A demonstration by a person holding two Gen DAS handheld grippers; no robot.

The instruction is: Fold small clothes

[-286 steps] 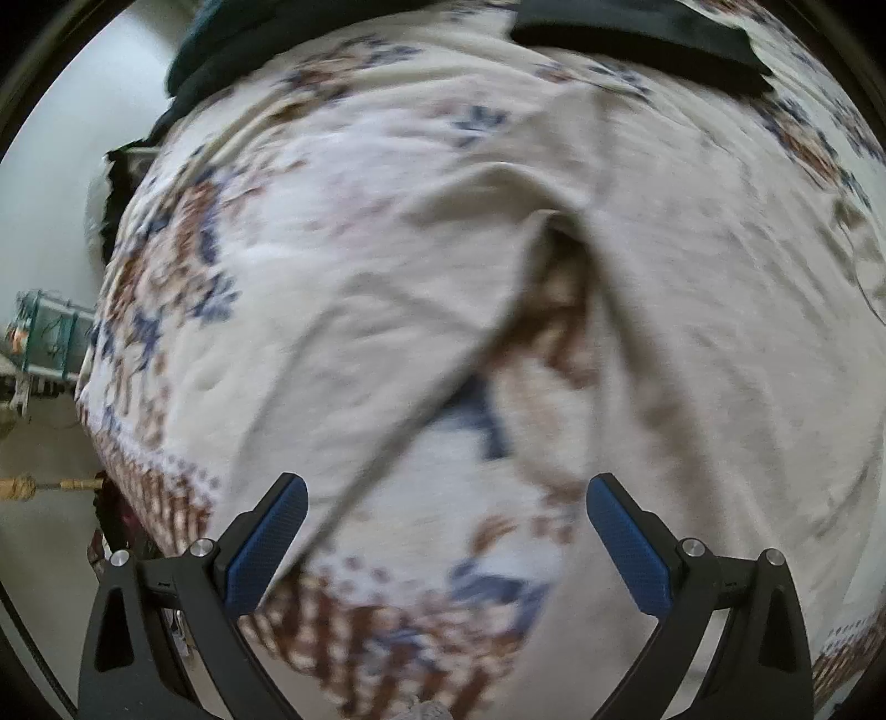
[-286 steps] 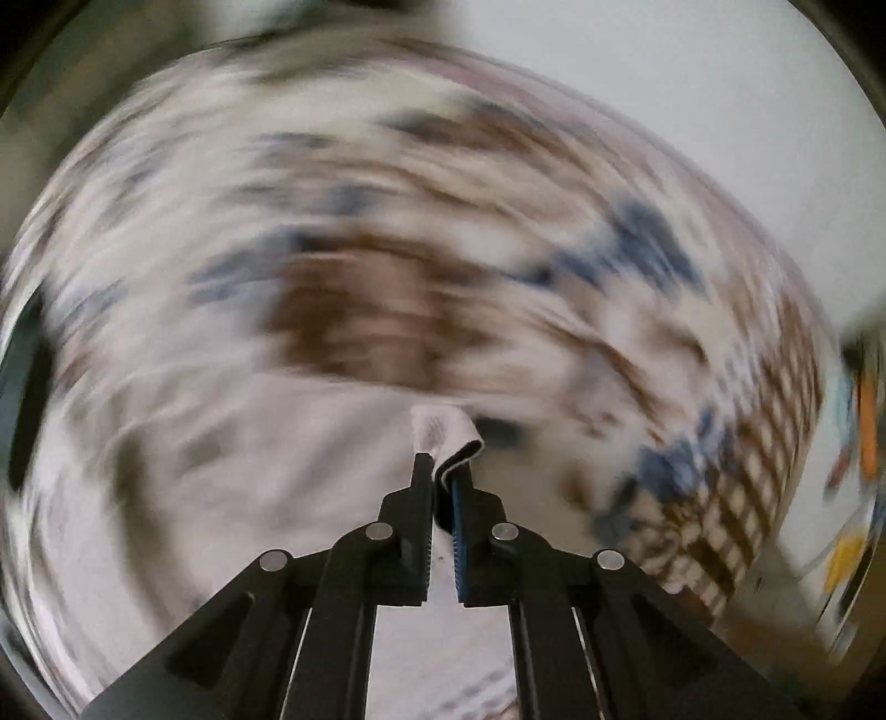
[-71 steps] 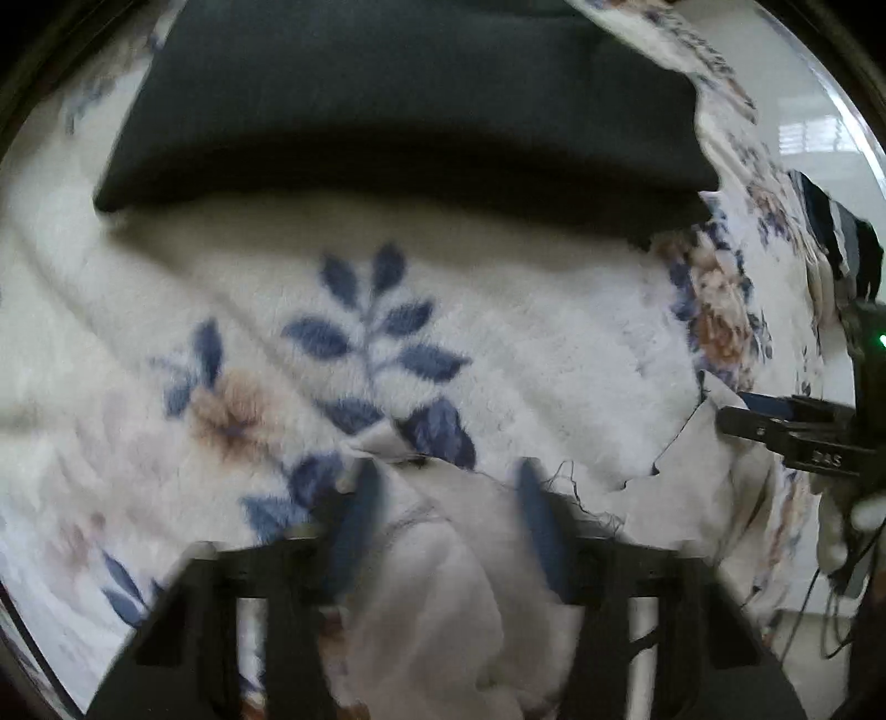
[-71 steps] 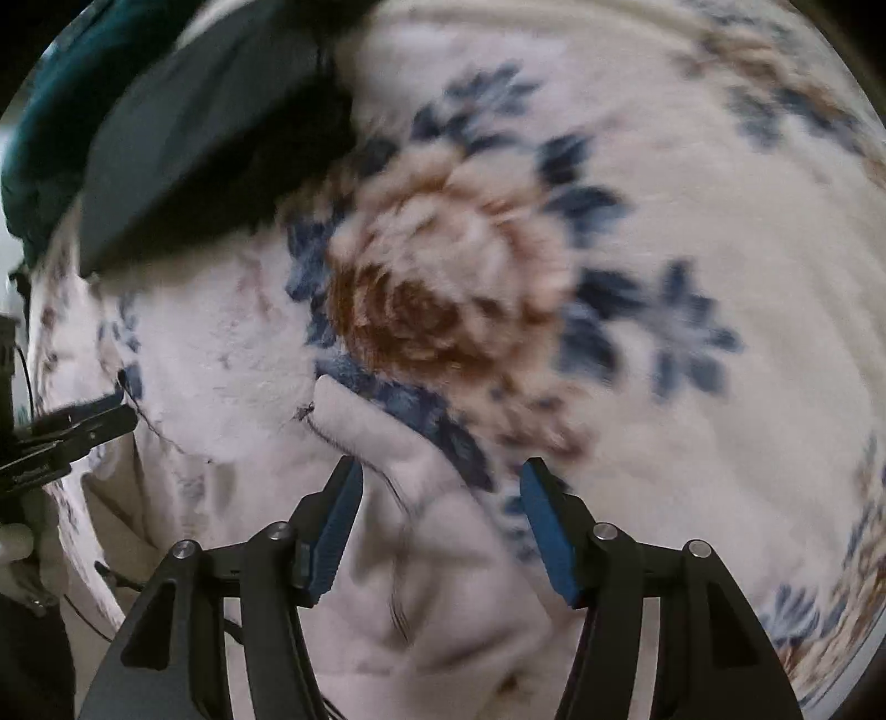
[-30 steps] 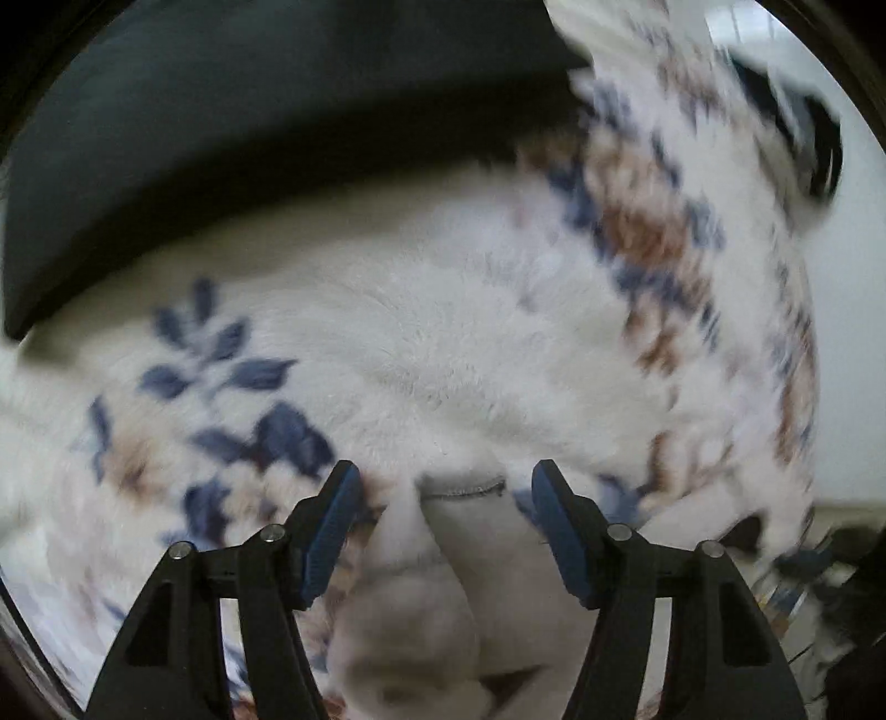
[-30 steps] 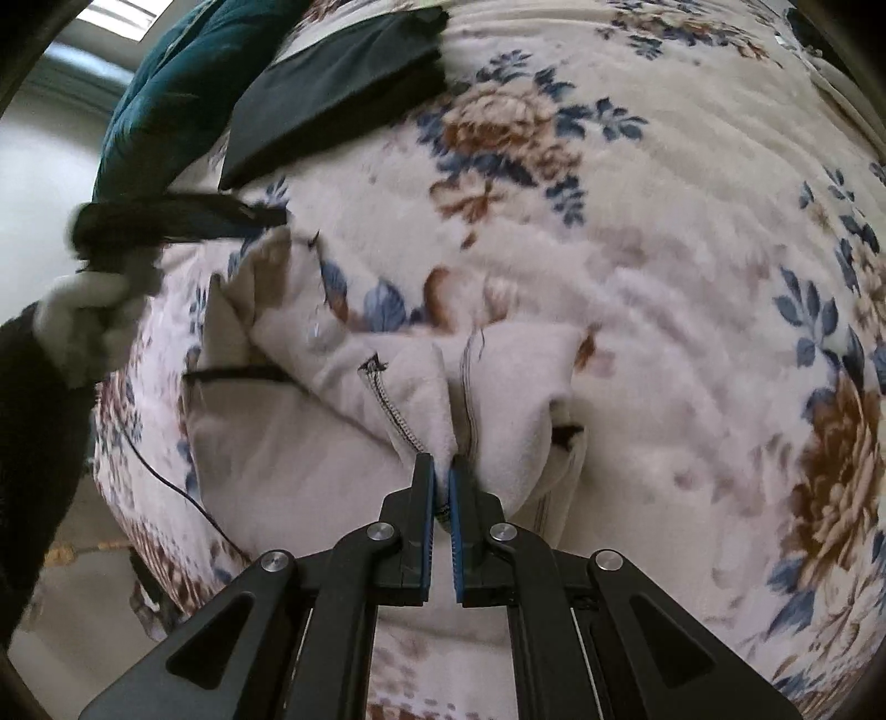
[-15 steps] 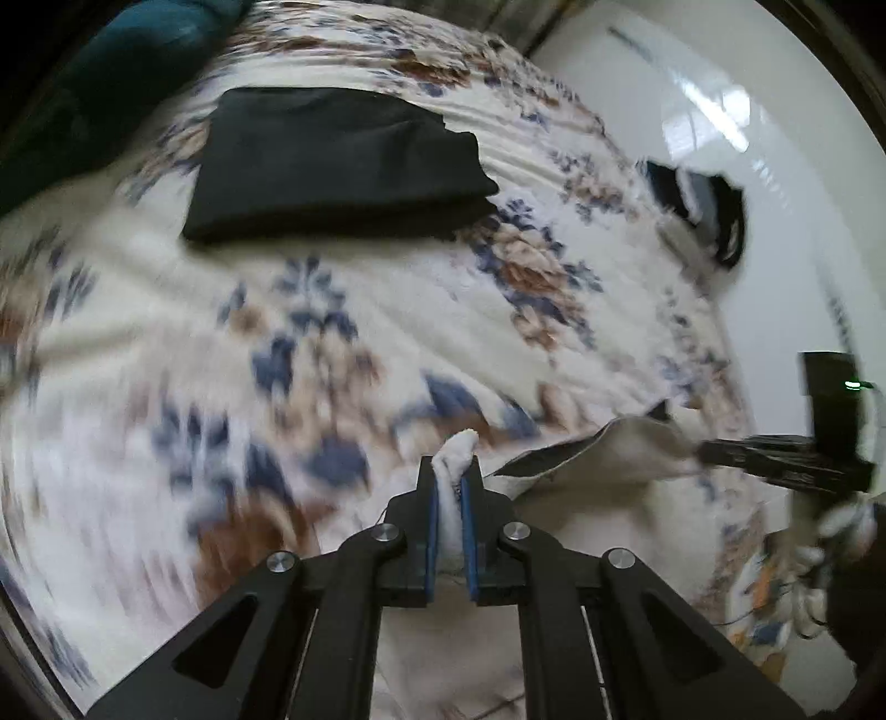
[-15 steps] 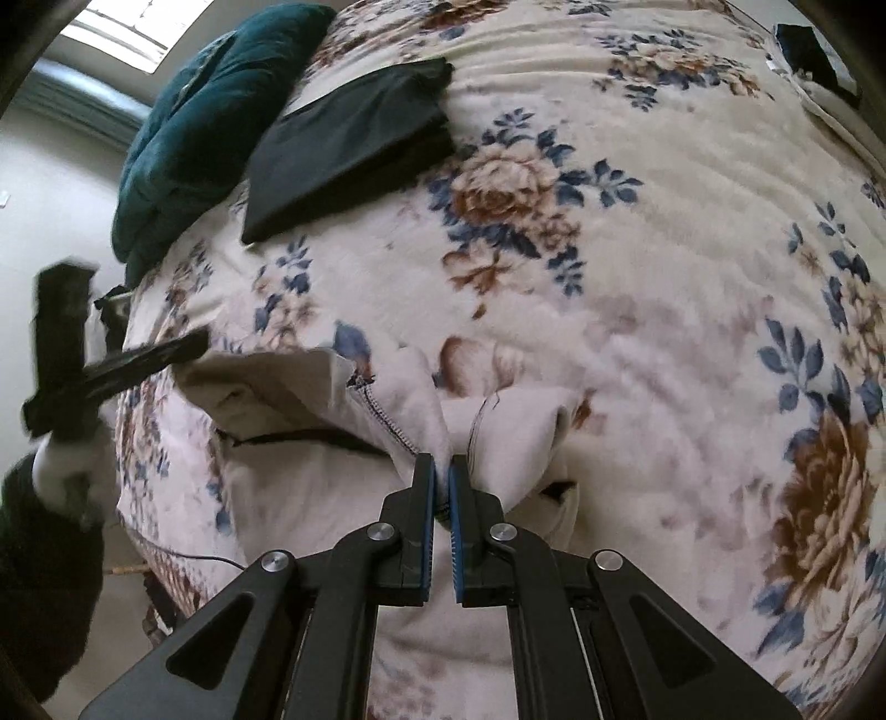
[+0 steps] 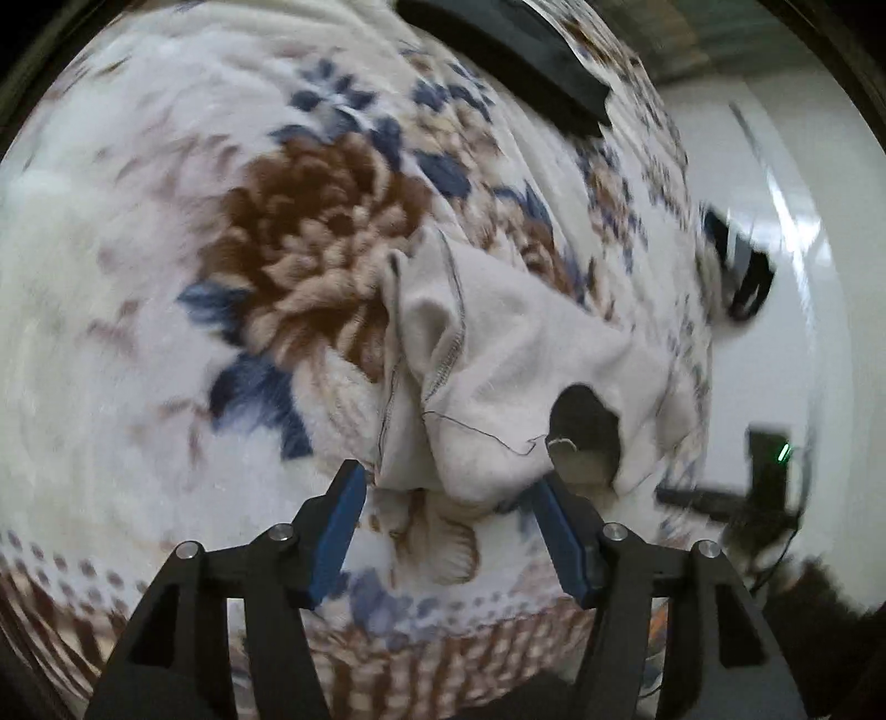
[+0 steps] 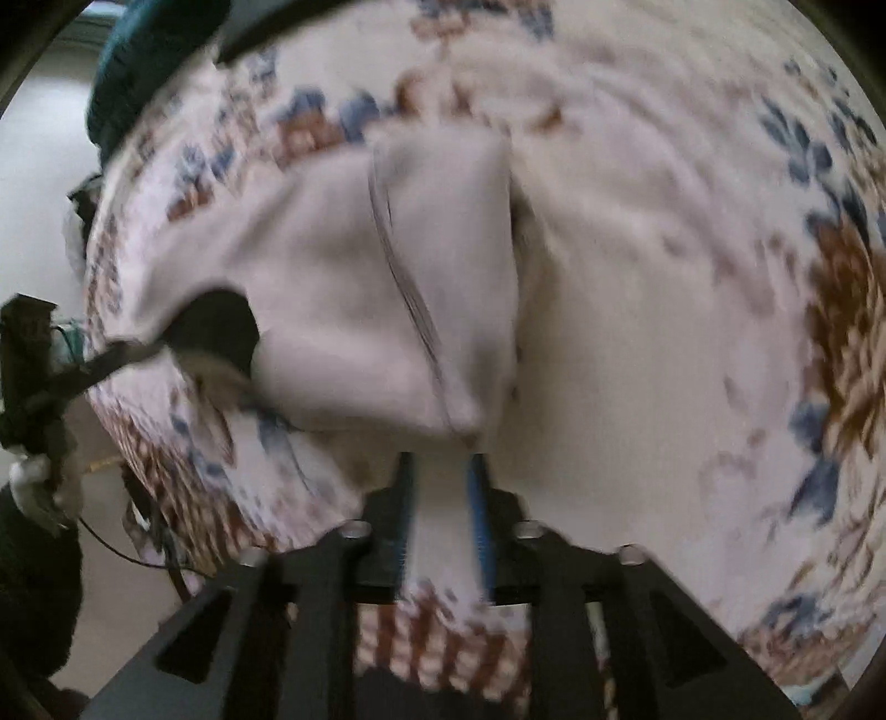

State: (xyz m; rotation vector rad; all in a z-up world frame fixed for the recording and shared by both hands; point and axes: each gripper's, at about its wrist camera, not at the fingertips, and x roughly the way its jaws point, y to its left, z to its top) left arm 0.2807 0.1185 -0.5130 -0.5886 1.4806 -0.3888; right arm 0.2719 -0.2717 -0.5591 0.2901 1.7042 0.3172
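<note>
A small cream garment (image 9: 498,354) lies folded over on the floral blanket (image 9: 138,277), with a dark opening on its right side. My left gripper (image 9: 448,515) is open, its blue pads just in front of the garment's near edge and off it. In the blurred right wrist view the same garment (image 10: 354,299) lies ahead of my right gripper (image 10: 443,498), whose pads stand a little apart with nothing between them. The left gripper (image 10: 66,354) shows at the left edge there.
A folded black garment (image 9: 515,50) lies at the far end of the bed. A teal pillow (image 10: 144,61) sits at the top left. The bed's patterned edge (image 9: 443,653) runs just below my grippers, with pale floor beyond (image 9: 819,332).
Both grippers were shut on the cream garment half a second ago. Both have let it go, and it now lies folded on the blanket near the bed edge.
</note>
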